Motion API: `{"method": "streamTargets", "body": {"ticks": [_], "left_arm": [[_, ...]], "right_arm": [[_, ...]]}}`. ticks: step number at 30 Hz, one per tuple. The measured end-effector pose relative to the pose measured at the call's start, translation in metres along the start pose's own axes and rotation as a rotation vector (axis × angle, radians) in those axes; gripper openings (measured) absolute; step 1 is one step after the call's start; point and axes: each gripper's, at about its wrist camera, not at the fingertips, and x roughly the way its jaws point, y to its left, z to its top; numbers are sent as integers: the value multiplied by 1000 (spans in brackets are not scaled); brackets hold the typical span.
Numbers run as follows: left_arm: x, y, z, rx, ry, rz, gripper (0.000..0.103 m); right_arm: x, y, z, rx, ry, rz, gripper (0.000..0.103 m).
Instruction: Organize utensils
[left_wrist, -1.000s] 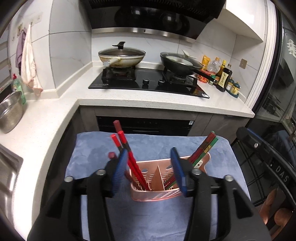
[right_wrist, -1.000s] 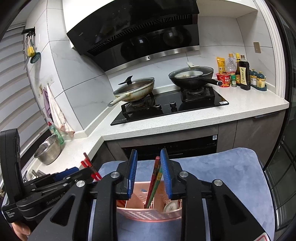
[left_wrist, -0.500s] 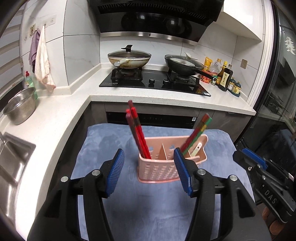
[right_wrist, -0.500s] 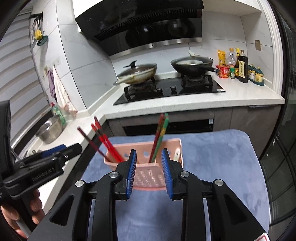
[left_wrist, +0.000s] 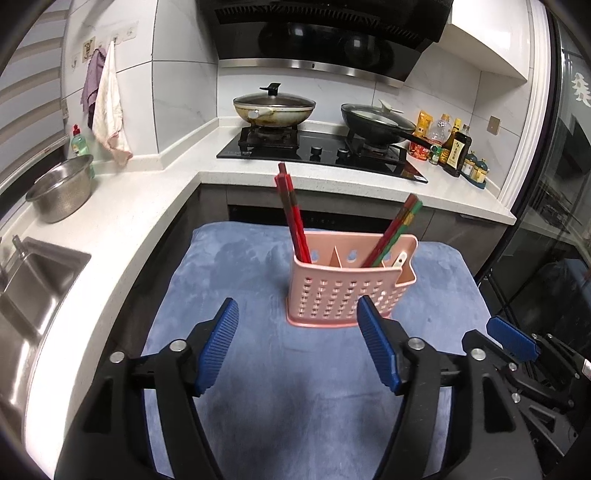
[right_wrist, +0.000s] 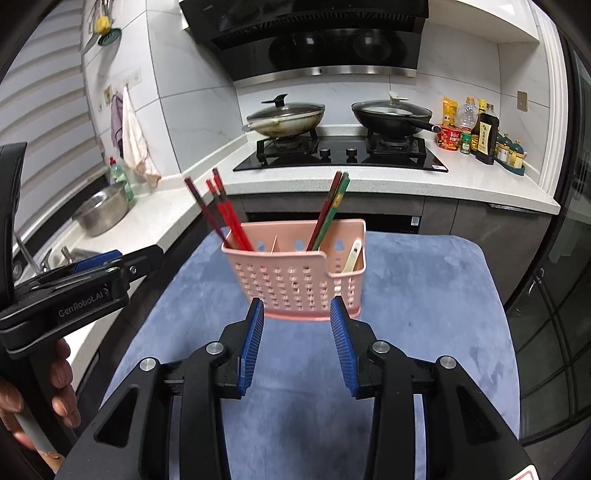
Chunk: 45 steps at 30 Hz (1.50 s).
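Left wrist view: left claw (left_wrist: 297, 345) empty, jaws opening, just short of pink utensil holder (left_wrist: 347, 291) on blue mat (left_wrist: 229, 280). Red chopsticks (left_wrist: 291, 218) in left compartment, red-green chopsticks (left_wrist: 397, 230) in middle, white spoon (right_wrist: 351, 256) in right. Right claw (right_wrist: 297, 339) empty, jaws opening, near holder.

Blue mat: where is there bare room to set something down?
The blue mat is bare on both sides of the pink holder and in front of it. The hob counter is free along its front edge; bottles crowd its right end.
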Motion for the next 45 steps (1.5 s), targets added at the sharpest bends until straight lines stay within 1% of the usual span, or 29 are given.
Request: {"method": "streamTargets", "body": {"ticks": [2,4,7,8,9,13,15,17,19,20,22,23,24,25,30,32,33,34,35,40,45], "left_arm": [[-2,-2,-5,3,6,8,66],[-5,-2,-11,11,7,22,69],[-10,-1,-20,16,6,35,70],[-11,0,-22,14,9,36,70],[-12,1,-25,10,12,37,70],[-15,3,-32,8,22,45,72],[-16,3,-36,9,26,52,74],[-18,2,-41,12,26,62,78],[-19,1,-44,20,26,69,78],[-19,0,-46,25,27,74,78],[-20,-2,-49,31,31,79,79],[-20,-3,-50,33,32,83,81],[-20,-3,-51,34,33,87,84],[-21,-4,-52,33,32,92,88],[-22,-6,-57,39,37,104,90],[-22,-6,-59,37,42,108,93],[-22,-6,-59,35,43,110,93],[-22,-6,-60,33,45,112,93],[-22,-6,-61,32,47,114,94],[-22,-6,-66,38,56,130,96],[-23,-4,-70,20,64,148,96]], "right_arm": [[-2,2,-5,3,8,12,37],[-5,4,-10,3,8,3,37],[-8,7,-18,2,18,-5,37],[-9,7,-20,3,20,-5,39],[-10,8,-22,5,22,-8,43],[-14,7,-30,10,22,-24,50],[-16,6,-34,9,17,-34,58],[-18,6,-37,1,13,-45,60],[-19,6,-40,-1,10,-53,65],[-20,5,-41,-2,12,-53,70],[-20,4,-44,1,18,-52,75],[-20,3,-45,3,19,-52,78],[-20,2,-47,5,20,-52,84],[-20,1,-48,8,21,-51,85],[-24,-2,-52,9,17,-69,87],[-24,-2,-53,8,21,-74,87],[-24,-3,-54,9,21,-78,88],[-24,-3,-55,9,25,-79,95],[-24,-3,-56,11,31,-79,96],[-24,-3,-60,15,40,-85,96],[-24,-3,-63,16,52,-88,96]]}}
